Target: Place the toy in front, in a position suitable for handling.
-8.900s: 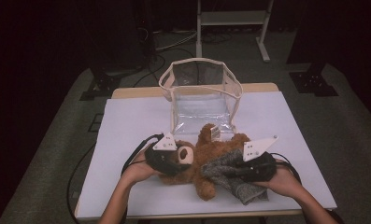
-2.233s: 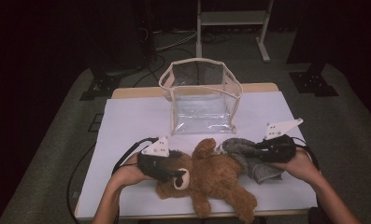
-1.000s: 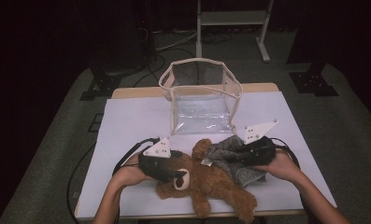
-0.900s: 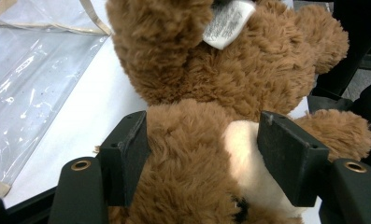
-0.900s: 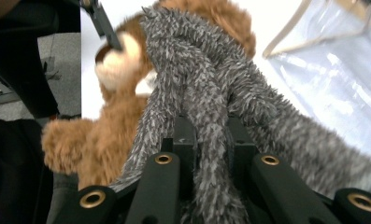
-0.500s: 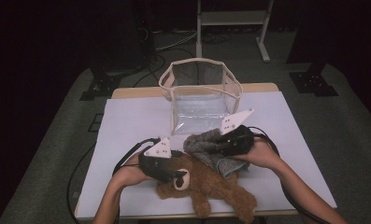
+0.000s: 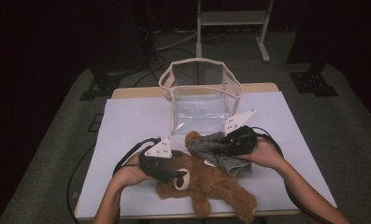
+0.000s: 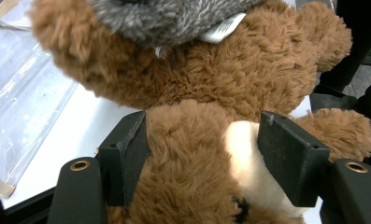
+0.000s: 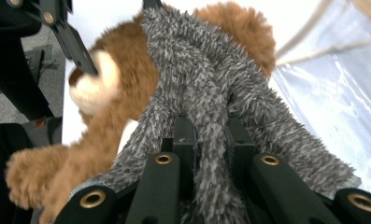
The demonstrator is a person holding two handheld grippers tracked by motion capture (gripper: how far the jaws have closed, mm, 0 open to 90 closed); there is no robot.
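A brown teddy bear (image 7: 211, 186) lies on its back near the table's front edge. My left gripper (image 7: 179, 173) is shut on its head, with the black pads (image 8: 131, 154) pressed into the fur on both sides beside the pale muzzle (image 8: 241, 154). My right gripper (image 7: 222, 145) is shut on a grey fuzzy cloth (image 7: 206, 143), its jaws pinching a fold (image 9: 206, 140). The cloth hangs over the bear's raised arm (image 7: 191, 138) and across its chest (image 9: 127, 79). A white label (image 8: 223, 29) sticks out from under the cloth (image 8: 164, 18).
A clear plastic bag (image 7: 199, 109) with a beige rim stands open at the back middle of the white table (image 7: 127, 126), just behind the bear's arm. Cables trail from both grippers over the table. A metal stand (image 7: 230, 18) is on the floor beyond.
My right gripper has carried the grey cloth to the left, from beside the bear onto its raised arm and chest. The left gripper and the bear's head have stayed where they were.
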